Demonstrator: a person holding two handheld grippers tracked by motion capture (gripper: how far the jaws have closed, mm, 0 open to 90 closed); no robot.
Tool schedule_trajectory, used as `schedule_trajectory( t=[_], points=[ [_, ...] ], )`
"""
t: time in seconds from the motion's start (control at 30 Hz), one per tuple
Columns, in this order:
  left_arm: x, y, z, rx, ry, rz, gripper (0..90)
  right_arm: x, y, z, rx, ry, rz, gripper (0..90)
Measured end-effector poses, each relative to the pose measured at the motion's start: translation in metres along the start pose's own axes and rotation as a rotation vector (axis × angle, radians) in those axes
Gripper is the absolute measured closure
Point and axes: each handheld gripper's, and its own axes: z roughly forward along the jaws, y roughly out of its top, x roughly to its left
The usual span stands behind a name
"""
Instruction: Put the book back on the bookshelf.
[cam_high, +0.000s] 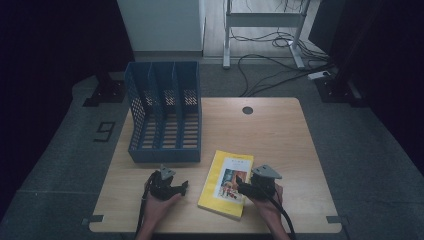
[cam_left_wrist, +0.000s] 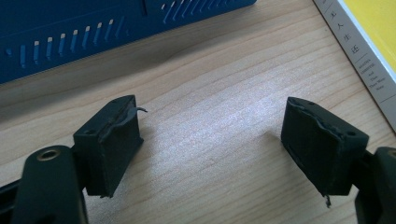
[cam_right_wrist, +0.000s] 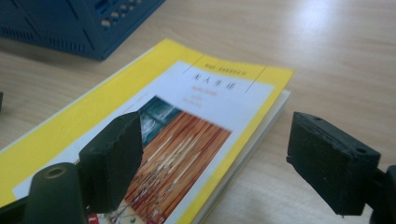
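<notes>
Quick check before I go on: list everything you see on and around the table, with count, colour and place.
File rack: one, blue, three slots, standing at the table's far left.
Book: one, yellow cover with a picture, flat at the near centre.
Table: one, light wood, with a dark round hole near its far edge.
Cables: several, dark, on the floor beyond the table.
Left gripper: one, black, open, over bare wood left of the book.
Right gripper: one, black, open, over the book's near right edge.

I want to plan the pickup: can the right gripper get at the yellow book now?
Probably yes: the right gripper is open, one jaw over the yellow book, one past its edge; nothing between.
</notes>
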Motion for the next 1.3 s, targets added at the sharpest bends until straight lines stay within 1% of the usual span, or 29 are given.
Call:
schedule_trajectory(
  t=[0.23, 0.33, 0.47, 0.57, 0.73, 0.83, 0.97, 1.13, 1.17, 1.2, 1.3],
  points=[
    [0.0, 0.0, 0.0, 0.004, 0.0, 0.008, 19.6, 0.009, -0.012, 0.012, 0.067, 0.003, -0.025, 17.1],
    [-0.001, 0.0, 0.0, 0.006, 0.006, 0.014, 19.6, 0.012, -0.015, 0.014, 0.082, 0.001, -0.034, 16.9],
    [-0.001, 0.0, 0.0, 0.005, 0.005, 0.013, 19.5, 0.012, -0.018, 0.016, 0.089, 0.009, -0.024, 16.9],
    [-0.001, 0.0, 0.0, 0.005, 0.004, 0.013, 19.5, 0.012, -0.017, 0.016, 0.103, 0.032, -0.013, 16.5],
    [0.0, -0.001, -0.001, -0.002, -0.005, 0.007, 20.3, 0.015, -0.018, 0.014, 0.116, 0.047, -0.012, 16.1],
    [-0.003, -0.001, -0.003, -0.016, -0.028, -0.001, 21.7, 0.015, -0.019, 0.015, 0.121, 0.049, 0.0, 16.1],
    [-0.014, 0.003, -0.007, -0.034, -0.053, 0.03, 21.8, 0.013, -0.02, 0.015, 0.119, 0.059, 0.005, 15.5],
    [-0.028, 0.008, -0.013, -0.056, -0.118, 0.046, 21.9, 0.012, -0.02, 0.016, 0.114, 0.07, 0.004, 15.4],
    [-0.028, 0.008, -0.013, -0.056, -0.118, 0.046, 21.9, 0.012, -0.02, 0.016, 0.114, 0.07, 0.004, 15.4],
    [-0.035, 0.009, -0.015, -0.06, -0.149, 0.056, 21.9, 0.011, -0.021, 0.016, 0.113, 0.073, 0.004, 15.4],
    [-0.046, 0.011, -0.014, -0.059, -0.19, 0.074, 21.7, 0.011, -0.021, 0.016, 0.111, 0.077, 0.005, 15.4]
  ],
)
